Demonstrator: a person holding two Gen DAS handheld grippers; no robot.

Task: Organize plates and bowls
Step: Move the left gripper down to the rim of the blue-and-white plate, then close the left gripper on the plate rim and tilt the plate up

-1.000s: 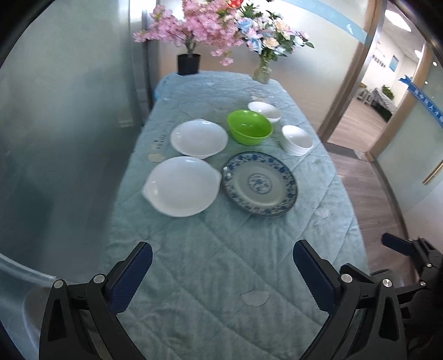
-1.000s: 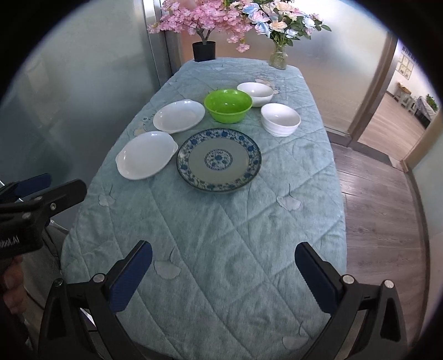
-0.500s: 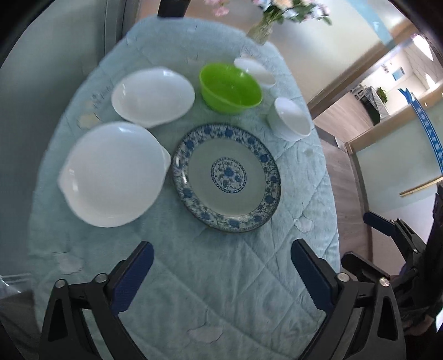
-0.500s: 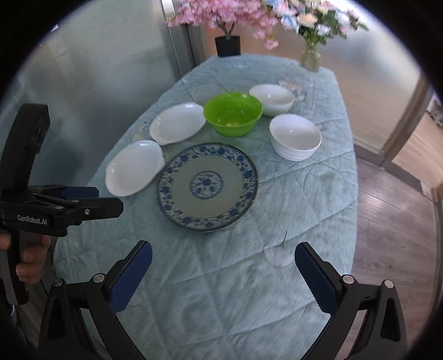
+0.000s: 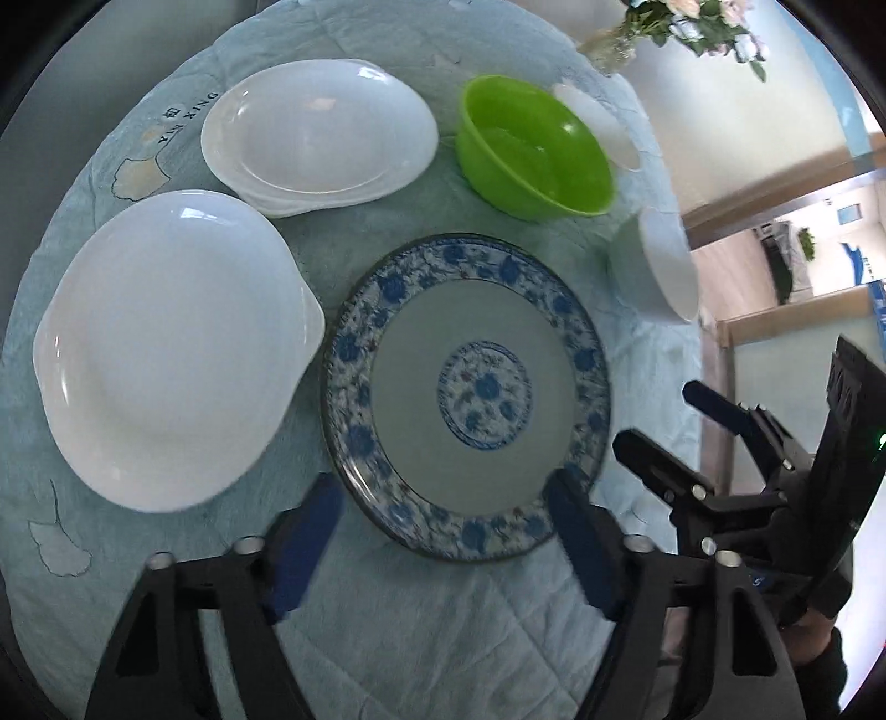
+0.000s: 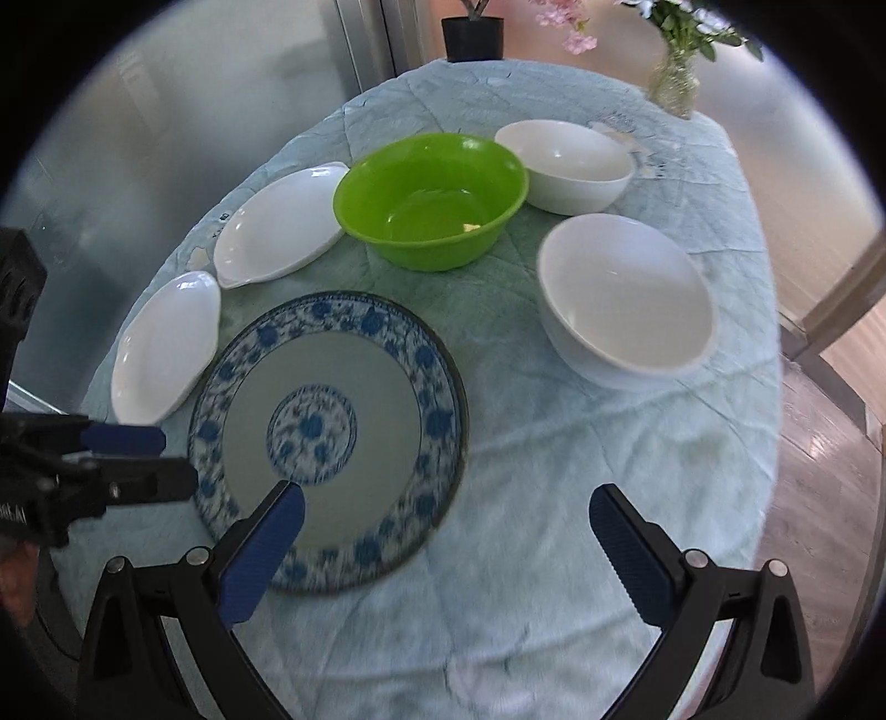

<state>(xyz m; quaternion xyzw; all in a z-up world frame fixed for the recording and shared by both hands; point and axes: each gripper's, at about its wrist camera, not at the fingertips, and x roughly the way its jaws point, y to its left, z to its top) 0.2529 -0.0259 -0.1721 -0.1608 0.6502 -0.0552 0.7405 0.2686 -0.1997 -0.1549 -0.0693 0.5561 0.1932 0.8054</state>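
Straddling the near rim of the blue-patterned plate point(image 5: 465, 399), the left tool point(image 5: 443, 531) was closing, pads not yet touching. The right tool point(image 6: 443, 545), jaws wide and empty, hovered at the plate's four o'clock, farther off.

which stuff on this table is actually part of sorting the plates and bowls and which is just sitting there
Part of the job: blue patterned plate, two white plates, green bowl, two white bowls.

Just there: flower vase, black plant pot, quilted tablecloth.
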